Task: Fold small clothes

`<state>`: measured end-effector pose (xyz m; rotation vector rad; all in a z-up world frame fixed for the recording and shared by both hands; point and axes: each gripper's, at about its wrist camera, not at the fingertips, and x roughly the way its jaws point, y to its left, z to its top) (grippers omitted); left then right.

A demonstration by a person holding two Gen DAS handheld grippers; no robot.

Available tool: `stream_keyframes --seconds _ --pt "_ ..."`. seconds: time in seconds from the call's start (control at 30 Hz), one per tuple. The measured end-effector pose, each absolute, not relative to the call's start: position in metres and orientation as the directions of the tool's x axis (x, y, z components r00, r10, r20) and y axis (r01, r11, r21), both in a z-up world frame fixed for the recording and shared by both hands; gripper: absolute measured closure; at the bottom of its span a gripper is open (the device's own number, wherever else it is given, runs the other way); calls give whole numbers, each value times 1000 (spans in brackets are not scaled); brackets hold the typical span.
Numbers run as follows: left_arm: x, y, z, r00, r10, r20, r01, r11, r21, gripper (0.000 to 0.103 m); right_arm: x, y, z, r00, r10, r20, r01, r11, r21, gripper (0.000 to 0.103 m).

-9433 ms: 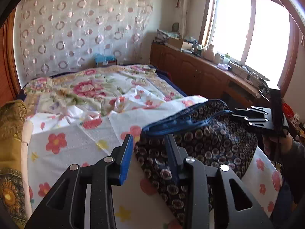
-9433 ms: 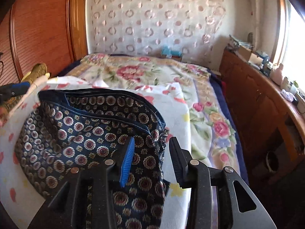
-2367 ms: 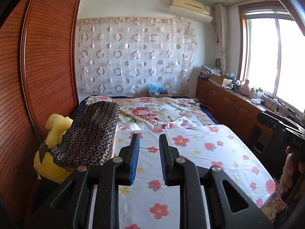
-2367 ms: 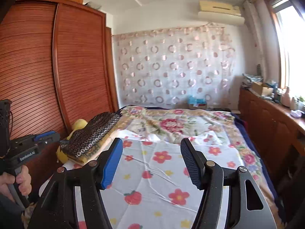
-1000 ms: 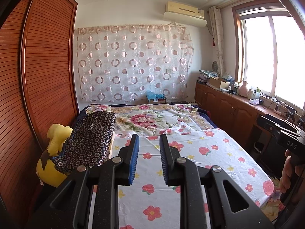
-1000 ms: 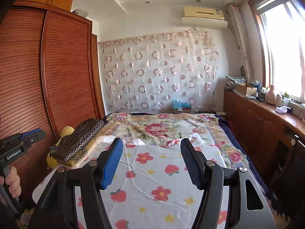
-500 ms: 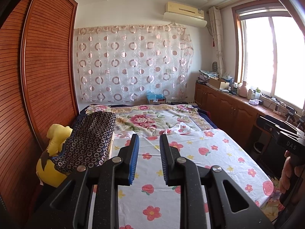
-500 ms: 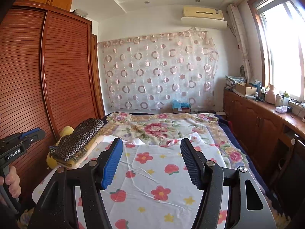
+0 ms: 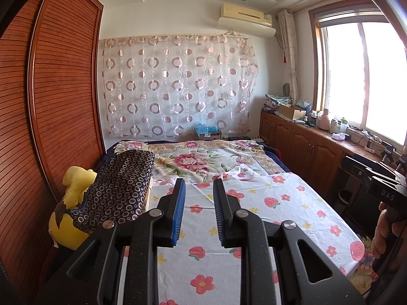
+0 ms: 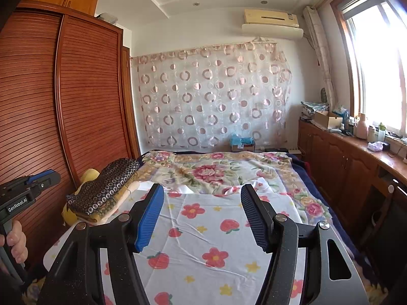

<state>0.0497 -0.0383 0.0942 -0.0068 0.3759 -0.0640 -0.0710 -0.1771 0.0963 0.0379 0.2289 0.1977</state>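
We see our left gripper held above the near end of the flowered sheet, its blue-padded fingers a narrow gap apart with nothing between them. At far left the folded dark ring-patterned garment lies draped over a yellow plush toy beside the wooden wardrobe. At the right edge a hand grips our right gripper, its fingers out of view.
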Motion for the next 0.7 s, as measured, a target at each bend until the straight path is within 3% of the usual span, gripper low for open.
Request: stream_keyframes --seconds 0.7 --pt "50 -37 95 929 -61 -364 58 998 -19 80 -70 -183 97 953 207 -220 -199 978 57 38"
